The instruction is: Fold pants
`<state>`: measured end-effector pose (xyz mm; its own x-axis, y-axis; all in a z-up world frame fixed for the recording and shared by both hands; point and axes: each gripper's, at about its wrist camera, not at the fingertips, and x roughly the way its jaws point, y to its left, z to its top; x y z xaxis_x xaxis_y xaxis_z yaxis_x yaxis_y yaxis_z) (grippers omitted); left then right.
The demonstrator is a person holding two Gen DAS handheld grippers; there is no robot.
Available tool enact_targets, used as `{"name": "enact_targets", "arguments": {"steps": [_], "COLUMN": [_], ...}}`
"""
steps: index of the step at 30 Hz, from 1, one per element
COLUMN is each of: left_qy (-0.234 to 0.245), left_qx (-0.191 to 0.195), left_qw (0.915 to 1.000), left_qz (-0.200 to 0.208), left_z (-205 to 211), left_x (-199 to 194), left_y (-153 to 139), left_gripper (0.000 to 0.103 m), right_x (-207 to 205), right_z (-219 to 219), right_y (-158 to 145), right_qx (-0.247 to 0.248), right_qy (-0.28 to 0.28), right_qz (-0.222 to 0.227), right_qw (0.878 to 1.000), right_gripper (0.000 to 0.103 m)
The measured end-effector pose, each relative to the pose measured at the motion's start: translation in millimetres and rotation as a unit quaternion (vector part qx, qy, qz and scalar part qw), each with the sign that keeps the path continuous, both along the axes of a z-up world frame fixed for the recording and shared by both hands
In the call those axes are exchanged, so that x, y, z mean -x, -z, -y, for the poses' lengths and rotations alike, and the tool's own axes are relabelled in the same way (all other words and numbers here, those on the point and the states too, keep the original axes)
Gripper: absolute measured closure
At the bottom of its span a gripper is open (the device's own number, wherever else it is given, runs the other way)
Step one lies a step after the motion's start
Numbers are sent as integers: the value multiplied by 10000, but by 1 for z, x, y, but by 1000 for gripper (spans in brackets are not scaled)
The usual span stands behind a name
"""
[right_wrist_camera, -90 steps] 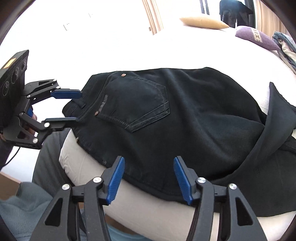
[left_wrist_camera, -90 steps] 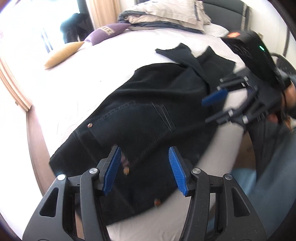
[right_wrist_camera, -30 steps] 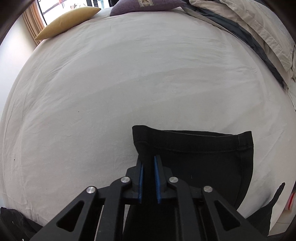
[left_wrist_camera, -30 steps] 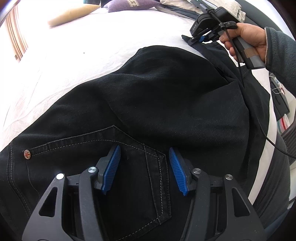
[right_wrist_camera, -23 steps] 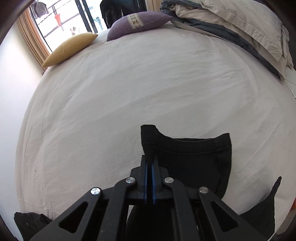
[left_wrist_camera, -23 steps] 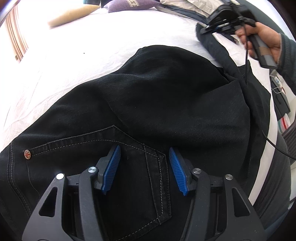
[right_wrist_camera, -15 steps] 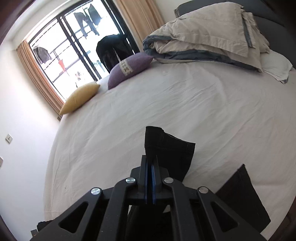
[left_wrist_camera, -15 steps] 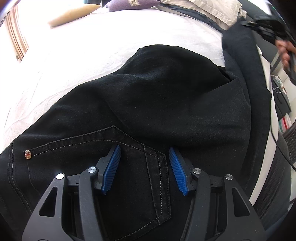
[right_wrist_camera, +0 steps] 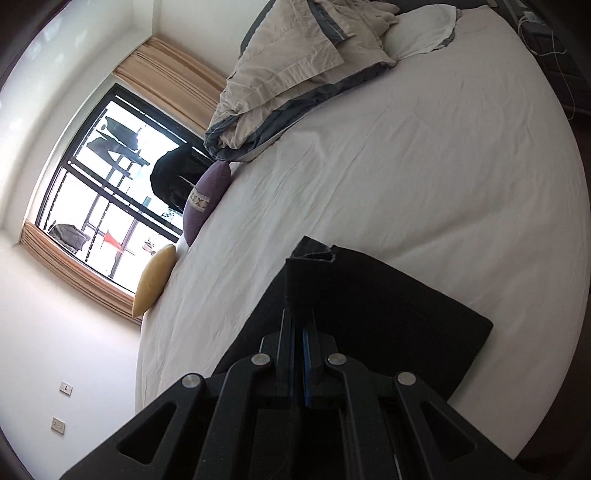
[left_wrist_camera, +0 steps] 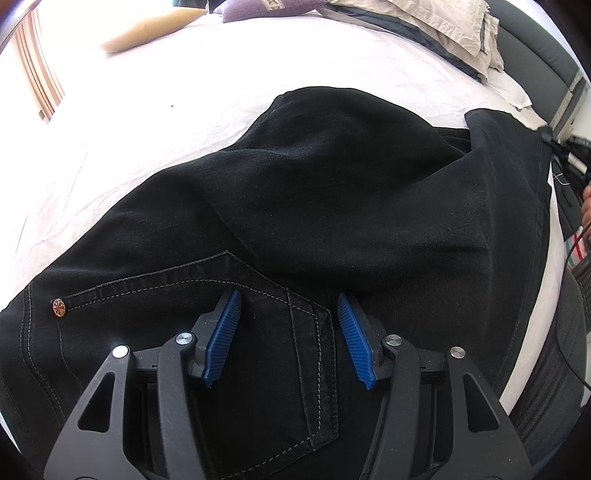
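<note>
Black pants (left_wrist_camera: pixel 314 206) on bed (left_wrist_camera: pixel 155 96), filling frame center. L tool (left_wrist_camera: pixel 288 332) apart, over back pocket (left_wrist_camera: pixel 258 325), nothing gripped. R tool (right_wrist_camera: pixel 300 332) clamped on pant hem (right_wrist_camera: pixel 310 280), lower center, hem lifted.

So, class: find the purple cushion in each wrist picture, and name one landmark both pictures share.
Left wrist view: the purple cushion lies at the top edge, centre, on the far side of the bed.
Right wrist view: the purple cushion sits left of centre, below the window, in a tilted picture.
Shared landmark: the yellow cushion beside it.
</note>
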<state>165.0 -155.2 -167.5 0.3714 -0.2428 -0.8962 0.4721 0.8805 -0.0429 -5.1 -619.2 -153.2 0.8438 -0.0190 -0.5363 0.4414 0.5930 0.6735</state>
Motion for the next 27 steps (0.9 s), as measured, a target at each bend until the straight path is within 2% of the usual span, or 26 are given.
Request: {"name": "enact_targets", "arguments": {"steps": [5,10,14,16,19,20,22,24,25,27], "left_qy": [-46,-81,-79,-67,-53,-53,-44,-42,-40,-43], "left_qx": [-47,-37,-22,-31,-22,-28,-60,-82,-97,-132], "left_qw": [10000,9999,9999,9999,9999,9999,9999,9998,9998,9998], "left_qz": [46,73,102,116,124,129,143,151,155,165], "left_z": [4,6,4,4,3,3,3,4,5,6], "left_x": [0,4,6,7,8,8,9,10,10,11], "left_y": [3,1,4,4,4,4,4,4,4,3], "left_gripper": [50,50,50,50,50,50,50,50,50,50], "right_x": [-45,-82,-77,-60,-21,-6,21,42,50,52], "right_z": [-19,-32,-42,-39,-16,-5,18,34,38,40], "right_y": [-69,-138,-164,-155,-108,-82,-27,21,37,48], "right_qx": [757,958,1056,996,576,348,-183,-652,-869,-848], "right_qy": [-743,-1291,-1472,-1380,-978,-711,-91,333,463,455], "right_qz": [226,655,1006,1147,1244,1087,466,-13,-134,-293], "right_qw": [9941,9848,9783,9787,9857,9909,9987,9973,9951,9949], "right_gripper": [99,99,99,99,99,99,99,99,99,99]}}
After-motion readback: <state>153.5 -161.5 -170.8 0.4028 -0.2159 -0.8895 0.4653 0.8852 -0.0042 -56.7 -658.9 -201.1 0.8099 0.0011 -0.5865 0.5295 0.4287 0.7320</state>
